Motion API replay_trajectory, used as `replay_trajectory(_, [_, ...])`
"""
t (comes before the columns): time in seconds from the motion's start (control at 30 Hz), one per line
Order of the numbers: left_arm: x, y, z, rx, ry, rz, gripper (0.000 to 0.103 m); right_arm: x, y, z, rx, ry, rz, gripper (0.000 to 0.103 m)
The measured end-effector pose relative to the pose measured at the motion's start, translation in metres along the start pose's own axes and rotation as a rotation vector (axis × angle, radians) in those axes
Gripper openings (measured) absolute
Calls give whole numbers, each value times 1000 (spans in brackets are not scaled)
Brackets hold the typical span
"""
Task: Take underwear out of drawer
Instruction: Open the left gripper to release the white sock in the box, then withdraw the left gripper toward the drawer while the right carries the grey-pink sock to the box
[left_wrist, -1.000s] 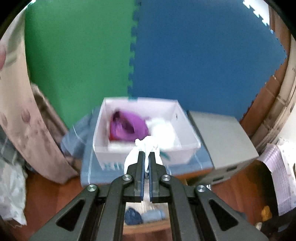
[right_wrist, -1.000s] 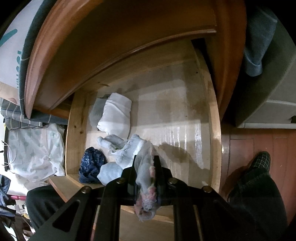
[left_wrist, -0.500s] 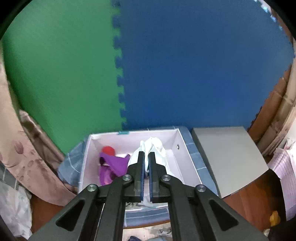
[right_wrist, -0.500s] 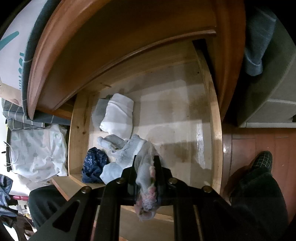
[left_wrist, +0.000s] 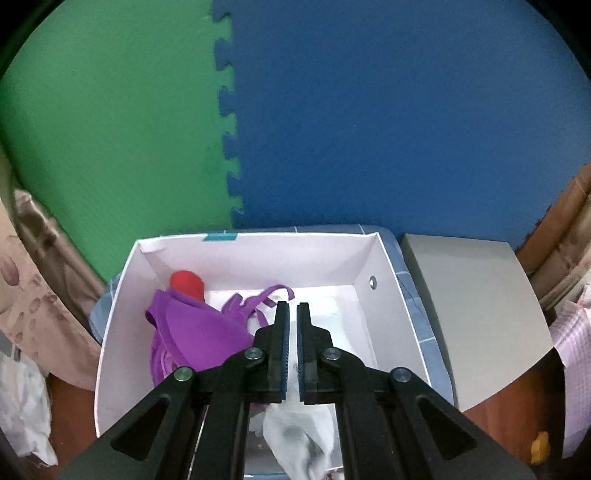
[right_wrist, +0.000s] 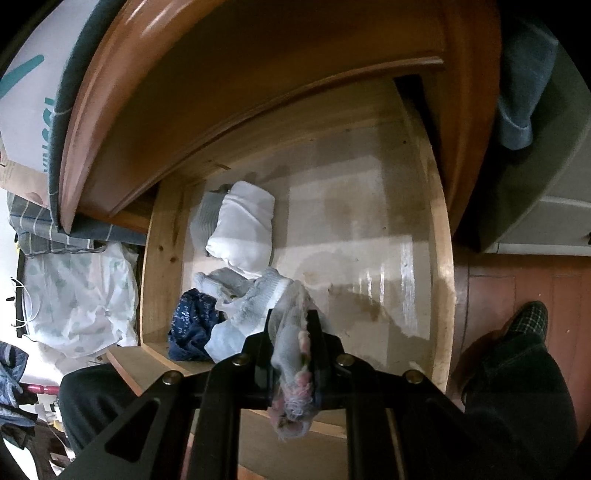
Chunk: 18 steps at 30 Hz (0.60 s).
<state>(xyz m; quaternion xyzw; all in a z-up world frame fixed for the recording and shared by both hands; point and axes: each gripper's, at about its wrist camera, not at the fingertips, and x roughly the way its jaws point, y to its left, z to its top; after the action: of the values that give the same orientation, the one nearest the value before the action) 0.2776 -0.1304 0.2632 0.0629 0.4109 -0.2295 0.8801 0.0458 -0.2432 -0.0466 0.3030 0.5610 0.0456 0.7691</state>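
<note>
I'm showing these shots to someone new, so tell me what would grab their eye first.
Probably the bright purple bra lying at the left of the white cardboard box, set against the big green and blue foam wall mats behind it. In the other view, the right gripper has its jaws shut on a pale grey-and-pink lacy garment above the open wooden drawer, where a small heap of white, grey and navy clothes sits at the left.

Wall: interlocking foam mats, a green mat (left_wrist: 110, 122) on the left joined to a blue mat (left_wrist: 388, 110) on the right.
Floor: reddish-brown wooden boards (right_wrist: 517, 288).
Furniture: a grey cabinet (left_wrist: 476, 314) against the blue mat; a floral curtain (left_wrist: 33, 295) hanging at the left.
</note>
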Motion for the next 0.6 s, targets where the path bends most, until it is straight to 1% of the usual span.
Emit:
replay_trajectory(0.07, [4,3,-6,3,22,-14,4,0,1,0,-1,1,4,13])
replay_trajectory(0.1, [5,4,-8,2,29,-22,10,0,1,1,-2,1,5,13])
replay_trajectory(0.13, [4,5,-12,1,32,-31,19,1,1,0,-7,0,1,13])
replay_trajectory(0.17, [2,5,-15,3,32,-36,25,1,2,0,-11,-1,1,13])
replay_trajectory(0.2, [-1,6,-19,6,28,-42,38,1,1,0,-11,-1,2,13])
replay_trajectory(0.23, [-6,6,-23,10,20,-43,47,1,1,0,-11,-3,1,13])
replay_trajectory(0.3, [-20,7,-34,22,-6,-53,52,1,2,-1,-19,-11,-7,13])
replay_trajectory(0.33, [-29,8,-41,27,-18,-61,57,1,2,-1,-20,-16,-10,13])
replay_trajectory(0.4, [-44,11,-53,33,-37,-70,64,0,4,-2,-33,-28,-14,13])
replay_trajectory(0.5, [-73,21,-77,39,-78,-56,71,-5,10,-5,-61,-53,-31,13])
replay_trajectory(0.53, [-83,25,-84,38,-98,-46,74,-9,13,-6,-76,-70,-38,13])
replay_trajectory(0.6, [-105,37,-106,36,-158,17,79,-16,20,-7,-109,-90,-54,13])
